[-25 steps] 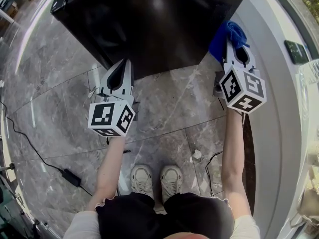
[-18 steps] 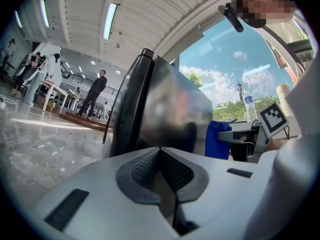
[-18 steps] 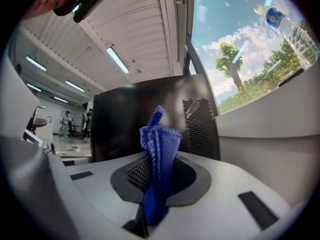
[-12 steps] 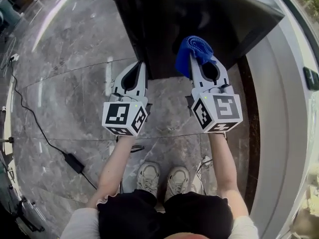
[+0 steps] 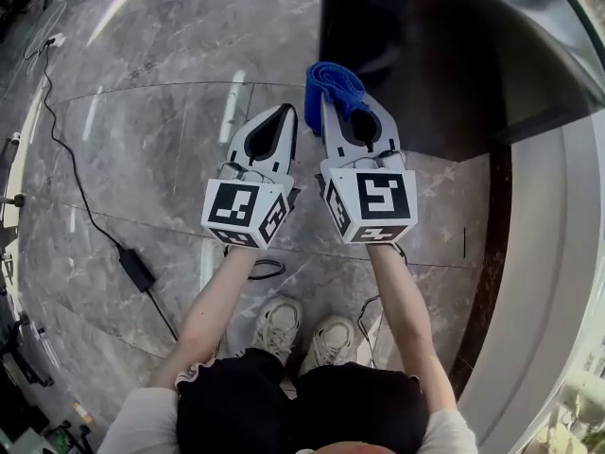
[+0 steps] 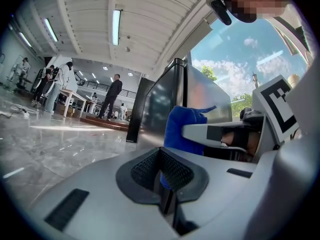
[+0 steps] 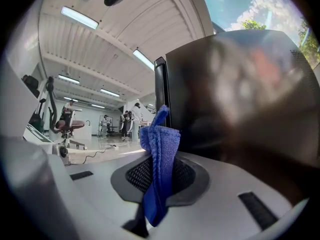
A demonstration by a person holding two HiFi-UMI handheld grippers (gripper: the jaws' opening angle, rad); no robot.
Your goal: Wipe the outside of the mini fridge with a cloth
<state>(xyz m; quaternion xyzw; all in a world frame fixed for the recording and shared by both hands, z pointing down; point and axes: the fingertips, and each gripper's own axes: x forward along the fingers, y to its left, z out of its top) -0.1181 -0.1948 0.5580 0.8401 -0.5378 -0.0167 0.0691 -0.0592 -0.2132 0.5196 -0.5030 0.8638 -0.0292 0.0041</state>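
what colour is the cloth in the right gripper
Blue. The cloth shows best in the right gripper view.

The mini fridge was a dark, glossy box that stood upright on the grey marble floor, its smooth sides throwing dull reflections. The cloth was blue and folded into a thick strip. It was pinched in the right gripper and stood up from its jaws, just beside the fridge's near edge; contact could not be told.

Glossy grey marble floor carries a black corded adapter; strip lights line the white ceiling.
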